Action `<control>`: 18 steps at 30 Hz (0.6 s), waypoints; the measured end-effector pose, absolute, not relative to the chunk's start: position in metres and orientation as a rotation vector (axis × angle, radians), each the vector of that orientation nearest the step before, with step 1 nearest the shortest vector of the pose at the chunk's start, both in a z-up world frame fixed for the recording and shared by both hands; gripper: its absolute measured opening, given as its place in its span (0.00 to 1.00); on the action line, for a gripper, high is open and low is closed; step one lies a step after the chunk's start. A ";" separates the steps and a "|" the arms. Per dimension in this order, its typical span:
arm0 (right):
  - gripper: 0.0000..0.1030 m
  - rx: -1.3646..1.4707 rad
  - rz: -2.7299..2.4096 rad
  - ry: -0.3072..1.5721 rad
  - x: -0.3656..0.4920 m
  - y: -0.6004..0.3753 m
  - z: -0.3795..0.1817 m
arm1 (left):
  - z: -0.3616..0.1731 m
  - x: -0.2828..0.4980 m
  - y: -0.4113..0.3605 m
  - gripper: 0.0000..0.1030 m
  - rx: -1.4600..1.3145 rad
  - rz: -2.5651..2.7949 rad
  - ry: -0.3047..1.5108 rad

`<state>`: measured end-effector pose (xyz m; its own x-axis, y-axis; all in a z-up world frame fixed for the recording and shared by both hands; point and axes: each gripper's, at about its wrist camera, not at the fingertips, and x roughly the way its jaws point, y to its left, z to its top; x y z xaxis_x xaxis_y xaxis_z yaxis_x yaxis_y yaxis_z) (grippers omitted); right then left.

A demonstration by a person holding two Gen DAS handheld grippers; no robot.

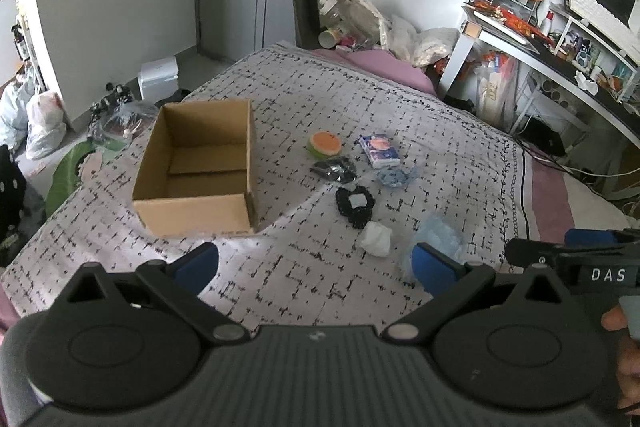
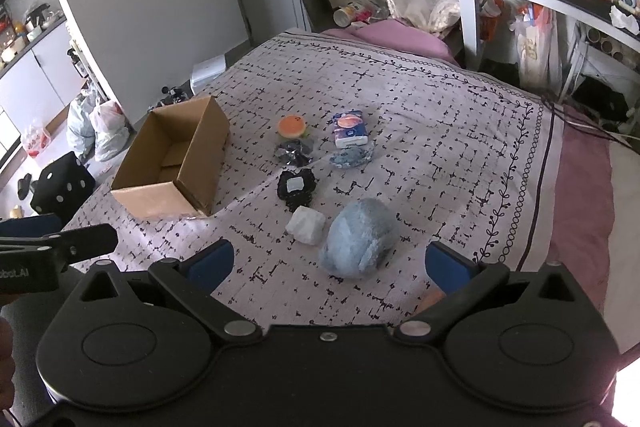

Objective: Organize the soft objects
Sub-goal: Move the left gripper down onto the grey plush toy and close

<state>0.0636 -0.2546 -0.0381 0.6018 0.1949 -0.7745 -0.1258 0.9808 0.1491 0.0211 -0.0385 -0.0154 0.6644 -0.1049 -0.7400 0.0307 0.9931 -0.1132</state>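
An open, empty cardboard box (image 1: 192,167) (image 2: 172,163) stands on the patterned bedspread (image 1: 360,99). To its right lie soft items: an orange and green sponge (image 1: 324,143) (image 2: 293,127), a tissue pack (image 1: 379,151) (image 2: 350,129), a black bundle (image 1: 335,169) (image 2: 294,153), a blue-grey cloth (image 1: 394,177) (image 2: 350,157), a black lacy piece (image 1: 355,205) (image 2: 297,187), a white wad (image 1: 376,238) (image 2: 306,225) and a fluffy light blue plush (image 1: 438,237) (image 2: 360,237). My left gripper (image 1: 316,263) is open and empty. My right gripper (image 2: 330,265) is open, just short of the plush.
A desk (image 1: 560,39) with a monitor and clutter stands to the right. Bags and bottles (image 1: 360,23) pile at the bed's far end. Plastic bags (image 1: 40,123) and a black dotted cube (image 2: 62,187) sit on the floor at left.
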 end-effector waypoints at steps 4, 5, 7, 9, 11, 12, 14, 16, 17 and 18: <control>1.00 0.090 0.207 0.906 0.069 -0.260 -0.041 | -0.021 0.030 -0.048 0.99 -0.105 -0.099 0.851; 1.00 0.093 0.208 0.904 0.070 -0.261 -0.042 | -0.023 0.032 -0.052 0.99 -0.104 -0.107 0.852; 1.00 0.101 0.201 0.906 0.074 -0.265 -0.044 | -0.027 0.036 -0.058 0.97 -0.098 -0.113 0.854; 1.00 0.114 0.202 0.908 0.078 -0.270 -0.047 | -0.031 0.041 -0.063 0.97 -0.098 -0.122 0.857; 1.00 0.130 0.200 0.909 0.083 -0.274 -0.050 | -0.035 0.045 -0.068 0.97 -0.099 -0.133 0.854; 1.00 0.136 0.199 0.912 0.085 -0.275 -0.052 | -0.037 0.047 -0.070 0.97 -0.099 -0.138 0.855; 1.00 0.147 0.199 0.922 0.090 -0.279 -0.057 | -0.042 0.052 -0.074 0.94 -0.102 -0.145 0.862; 1.00 0.163 0.200 0.933 0.095 -0.283 -0.061 | -0.047 0.057 -0.079 0.91 -0.110 -0.150 0.873; 1.00 0.175 0.201 0.937 0.096 -0.285 -0.063 | -0.050 0.060 -0.081 0.89 -0.115 -0.154 0.877; 1.00 0.190 0.201 0.941 0.098 -0.288 -0.065 | -0.052 0.061 -0.082 0.89 -0.119 -0.156 0.878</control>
